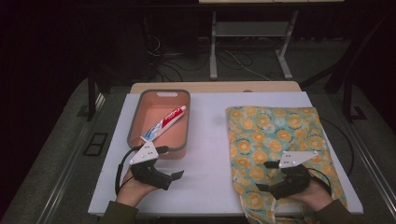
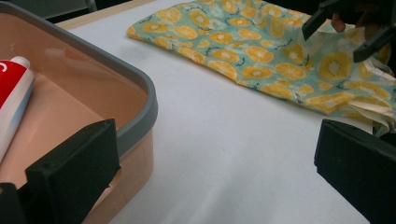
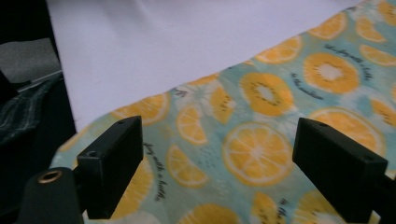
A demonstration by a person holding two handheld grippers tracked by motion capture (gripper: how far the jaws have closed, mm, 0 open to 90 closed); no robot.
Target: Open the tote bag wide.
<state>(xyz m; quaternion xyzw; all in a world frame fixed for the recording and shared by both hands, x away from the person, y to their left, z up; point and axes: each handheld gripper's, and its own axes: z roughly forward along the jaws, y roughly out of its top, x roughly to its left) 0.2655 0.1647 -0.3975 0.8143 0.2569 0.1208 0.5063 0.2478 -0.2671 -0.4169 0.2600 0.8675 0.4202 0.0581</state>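
The right gripper (image 1: 265,176) hovers released over the near part of the orange-print cloth (image 1: 273,140), which lies flat at the right of the bench (image 1: 210,154). Best to pinch one near edge cleanly (single layer, no bunching). The left gripper (image 1: 172,162) waits released beside the tray (image 1: 136,122). One cloth, one tray, one toothpaste tube (image 1: 164,123).
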